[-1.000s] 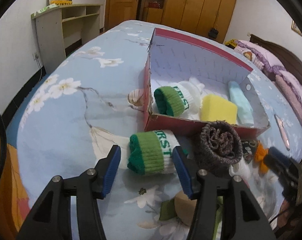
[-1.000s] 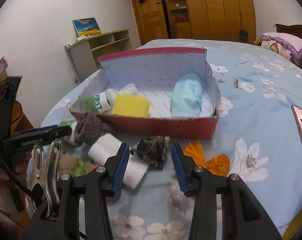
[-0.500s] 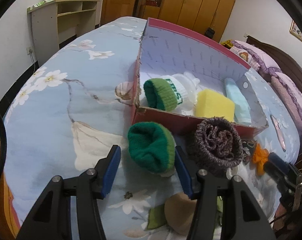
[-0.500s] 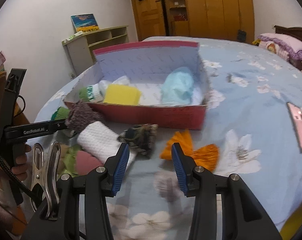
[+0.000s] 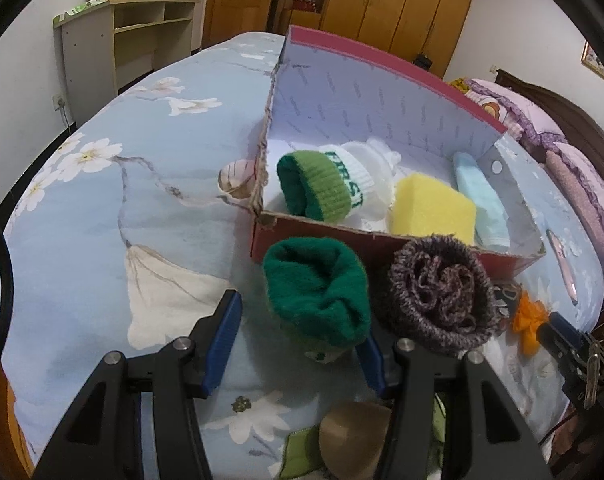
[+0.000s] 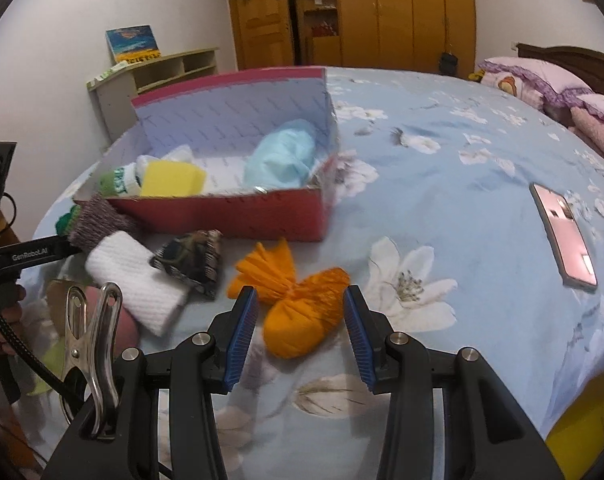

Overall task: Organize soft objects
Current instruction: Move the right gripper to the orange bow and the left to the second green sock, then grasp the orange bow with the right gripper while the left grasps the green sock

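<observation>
A rolled green sock (image 5: 318,292) lies on the floral bedspread just before the red shoebox (image 5: 382,248), its open end facing me. My left gripper (image 5: 297,344) is open around it; there is a gap at the left pad, and the right pad is hidden behind the sock. In the right wrist view an orange cloth bundle (image 6: 297,304) lies between the blue pads of my right gripper (image 6: 299,332), which is open with gaps on both sides. The box (image 6: 229,216) holds a green-and-white sock (image 5: 326,188), a yellow sponge (image 5: 430,208) and a light blue cloth (image 5: 478,196).
A brown knitted roll (image 5: 442,296) sits right of the green sock. A white waffle cloth (image 6: 137,280) and a dark patterned pouch (image 6: 193,260) lie left of the orange bundle. A pink phone (image 6: 562,232) rests on the bed at right. Pillows, a wardrobe and a shelf stand beyond.
The green sock has turned from side-on to end-on, and the left gripper has closed in around it. The right gripper has swung from the patterned pouch to the orange bundle.
</observation>
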Motion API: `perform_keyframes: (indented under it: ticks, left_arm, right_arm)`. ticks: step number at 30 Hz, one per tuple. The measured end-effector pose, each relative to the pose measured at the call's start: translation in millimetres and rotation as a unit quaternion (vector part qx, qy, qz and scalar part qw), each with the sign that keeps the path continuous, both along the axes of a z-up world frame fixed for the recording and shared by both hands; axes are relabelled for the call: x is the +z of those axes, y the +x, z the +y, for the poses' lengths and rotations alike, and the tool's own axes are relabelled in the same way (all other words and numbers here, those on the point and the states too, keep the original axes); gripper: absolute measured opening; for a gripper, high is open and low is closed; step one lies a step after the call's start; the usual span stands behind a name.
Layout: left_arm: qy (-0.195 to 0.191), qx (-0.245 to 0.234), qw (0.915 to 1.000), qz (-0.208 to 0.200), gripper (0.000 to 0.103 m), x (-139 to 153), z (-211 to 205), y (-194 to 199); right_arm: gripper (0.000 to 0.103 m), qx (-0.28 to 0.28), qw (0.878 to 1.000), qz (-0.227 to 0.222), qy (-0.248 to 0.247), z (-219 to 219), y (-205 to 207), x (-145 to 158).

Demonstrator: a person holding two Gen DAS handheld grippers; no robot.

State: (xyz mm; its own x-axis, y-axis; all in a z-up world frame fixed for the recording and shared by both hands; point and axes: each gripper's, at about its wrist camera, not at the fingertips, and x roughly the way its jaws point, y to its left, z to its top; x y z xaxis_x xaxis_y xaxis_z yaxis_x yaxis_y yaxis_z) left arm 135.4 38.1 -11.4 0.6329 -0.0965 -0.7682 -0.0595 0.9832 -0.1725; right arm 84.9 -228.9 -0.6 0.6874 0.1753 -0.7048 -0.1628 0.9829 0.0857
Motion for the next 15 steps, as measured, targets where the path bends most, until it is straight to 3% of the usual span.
perform_keyframes:
  ticks: [5, 9, 15]
  left_arm:
    - [0.003, 0.004, 1.0, -0.003, 0.057, -0.7, -1.3, -0.2]
    - [-0.015, 0.0, 0.9999, -0.007, 0.037, 3.9, -0.4, -3.0]
    - [-0.008, -0.003, 0.9999, -0.012, 0.031, 8.6, -0.2, -9.0]
  right_arm:
    - [0.045, -0.017, 1.0, 0.018, 0.011, -5.5, 7.3, -13.2]
    - [0.045, -0.007, 0.999, 0.028, 0.044, -9.5, 9.6, -17.8]
    - [0.035, 0.003, 0.998, 0.031, 0.059, -7.7, 9.2, -20.2]
